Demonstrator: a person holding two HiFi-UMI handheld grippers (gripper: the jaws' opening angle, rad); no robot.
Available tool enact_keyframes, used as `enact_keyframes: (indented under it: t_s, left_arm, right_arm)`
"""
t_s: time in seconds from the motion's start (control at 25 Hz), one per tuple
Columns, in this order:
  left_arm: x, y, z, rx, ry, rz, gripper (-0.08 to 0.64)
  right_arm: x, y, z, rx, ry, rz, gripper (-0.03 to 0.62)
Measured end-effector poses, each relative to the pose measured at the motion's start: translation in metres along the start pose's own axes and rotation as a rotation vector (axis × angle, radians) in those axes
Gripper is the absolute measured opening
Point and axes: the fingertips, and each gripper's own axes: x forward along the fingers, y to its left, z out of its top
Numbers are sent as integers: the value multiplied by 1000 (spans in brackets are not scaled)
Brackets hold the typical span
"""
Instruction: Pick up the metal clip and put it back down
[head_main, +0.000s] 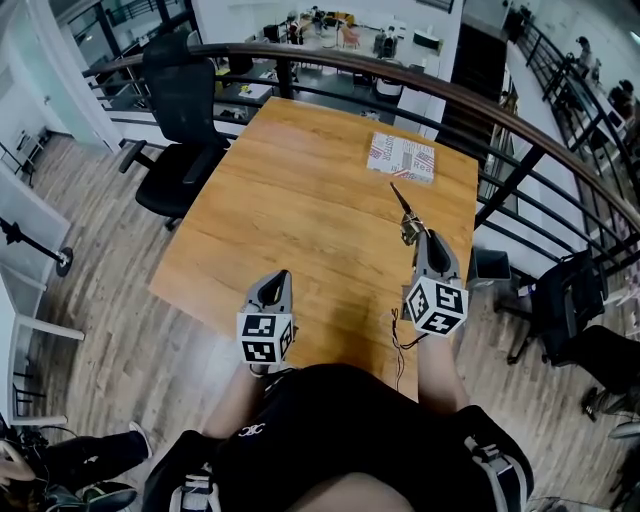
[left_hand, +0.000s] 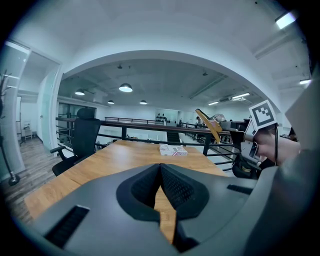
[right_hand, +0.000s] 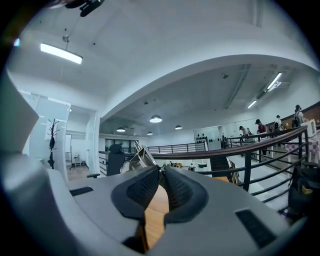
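The metal clip (head_main: 408, 222) is lifted off the wooden table (head_main: 300, 210), and a thin brown arm sticks up and away from it. My right gripper (head_main: 418, 238) is shut on it above the table's near right part. In the right gripper view the clip's silver end (right_hand: 139, 159) pokes out to the left past the closed pads (right_hand: 176, 187). In the left gripper view the clip (left_hand: 214, 121) hangs in the air at the right. My left gripper (head_main: 280, 275) hovers at the table's near edge with its jaws together and nothing between them.
A red-and-white patterned box (head_main: 402, 158) lies at the table's far right. A black office chair (head_main: 180, 110) stands at the far left corner. A curved dark railing (head_main: 520, 120) runs behind and along the table's right side. A thin cable (head_main: 400, 340) hangs below the right gripper.
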Motion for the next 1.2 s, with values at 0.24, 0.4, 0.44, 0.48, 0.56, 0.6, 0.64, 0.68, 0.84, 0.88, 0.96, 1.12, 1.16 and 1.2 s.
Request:
enact_keyframes:
  t_s: [0.24,0.4,0.44,0.48,0.56,0.6,0.64,0.68,0.84,0.88,0.96,1.12,1.16,1.2]
  left_arm:
    - [-4,1,1,-2,-8,10,14]
    - [-12,8,-5,-16,-5,39,14]
    - [-14,10,-7,-20,-3,47,14]
    - [-17,12,-8,-24,-2,55,14]
    - [-21,15,-8,-29,-2,69,14]
    - [-23,17,-9,-31,-2,76,14]
    - [-26,19,-9,-33,-3,83,14]
    - [-28,20,-10,-35,-3,89,14]
    - [-36,27,-12,-41,2,112,14]
    - [-38,29,-12,-42,2,118,14]
    - [-41,31,-11,-44,-1,128,14]
    - [-48,32,-11,-40,-2,142,14]
    - [-50,32,-12,-40,0,145,14]
    - [-52,33,-12,-40,2,149,14]
  right_arm:
    - [4,14,-10,-147,26,9,52]
    - [11,34,-31,-286,58,40,52]
    - [13,40,-36,-316,66,51,52]
    - [15,46,-42,-339,76,64,52]
    - [20,57,-54,-374,102,94,52]
    - [22,61,-62,-393,117,108,52]
    - [24,66,-70,-413,132,121,52]
    - [26,69,-79,-433,148,132,52]
    - [29,80,-118,-482,215,165,52]
    - [29,83,-127,-498,231,172,52]
    - [28,86,-146,-531,264,188,52]
    - [23,92,-180,-556,340,217,52]
    - [23,93,-187,-563,357,222,52]
    - [22,95,-195,-574,370,227,52]
